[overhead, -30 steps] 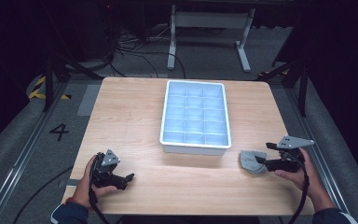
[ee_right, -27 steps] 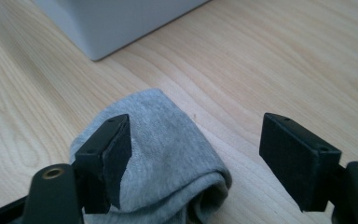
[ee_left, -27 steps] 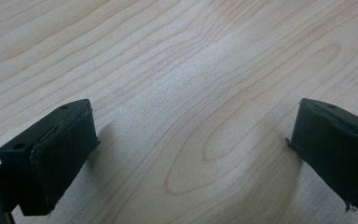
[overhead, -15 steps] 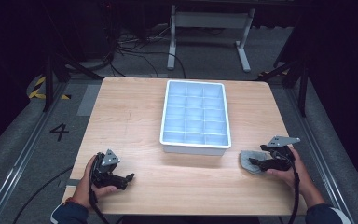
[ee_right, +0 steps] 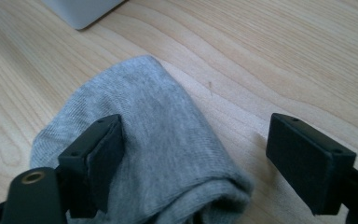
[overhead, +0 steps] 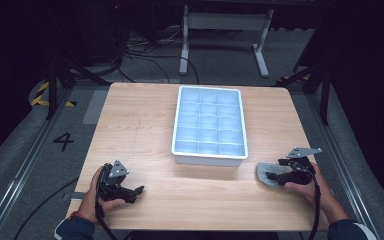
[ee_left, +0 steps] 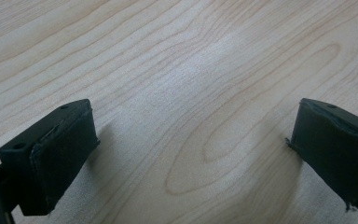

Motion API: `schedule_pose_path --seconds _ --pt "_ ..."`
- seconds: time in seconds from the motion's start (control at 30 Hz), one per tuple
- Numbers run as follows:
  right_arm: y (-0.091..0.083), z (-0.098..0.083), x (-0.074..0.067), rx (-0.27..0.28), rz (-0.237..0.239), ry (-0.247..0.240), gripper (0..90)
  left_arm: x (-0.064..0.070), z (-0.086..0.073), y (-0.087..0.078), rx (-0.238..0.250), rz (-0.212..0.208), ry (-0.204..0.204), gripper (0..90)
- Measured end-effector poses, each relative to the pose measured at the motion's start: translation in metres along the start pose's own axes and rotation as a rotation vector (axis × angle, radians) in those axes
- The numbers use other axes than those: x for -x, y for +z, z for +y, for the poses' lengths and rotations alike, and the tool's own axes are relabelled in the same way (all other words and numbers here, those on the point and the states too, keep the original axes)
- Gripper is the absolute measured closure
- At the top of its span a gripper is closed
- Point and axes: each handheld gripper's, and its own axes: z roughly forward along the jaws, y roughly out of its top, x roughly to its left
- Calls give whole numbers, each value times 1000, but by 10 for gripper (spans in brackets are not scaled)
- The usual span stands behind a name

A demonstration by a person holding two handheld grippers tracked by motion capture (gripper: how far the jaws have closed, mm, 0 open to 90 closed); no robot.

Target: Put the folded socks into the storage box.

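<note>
While right tongs (ee_right: 193, 158) spread wide over grey sock (ee_right: 144, 140) at tabletop (overhead: 145, 125) near right, having just opened: bite may snag top layer only. Left tongs (ee_left: 186, 158) released, empty.

From my station I note a light wooden table (overhead: 145, 130) with visible grain, evenly lit, standing well ahead of both claws. Grey carpeted floor (overhead: 20, 165) surrounds it, marked with a black numeral four (overhead: 63, 141) to the left claw's outer side. Beyond the table, a white metal stand (overhead: 225, 30), loose cables (overhead: 145, 55) and yellow-black hazard tape (overhead: 42, 95) sit in darkness.
</note>
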Motion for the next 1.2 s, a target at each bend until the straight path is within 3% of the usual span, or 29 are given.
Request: schedule_pose_path --seconds 0.03,0.17,0.37,0.47,0.57,1.2 --pt "0 0 0 2 2 0 212 0 0 0 1 1 1 5" --pt "-5 1 -5 -5 61 -37 478 0 0 0 1 0 1 5" --pt "-5 3 -8 -18 90 -49 596 0 0 0 0 0 1 5" --pt "-6 4 -11 -19 92 -90 669 0 0 0 1 1 1 5" --pt "-7 3 -14 -14 85 -114 698 0 0 0 1 1 1 5" --pt "-9 -1 -18 16 65 -139 743 0 0 0 0 0 -1 5"
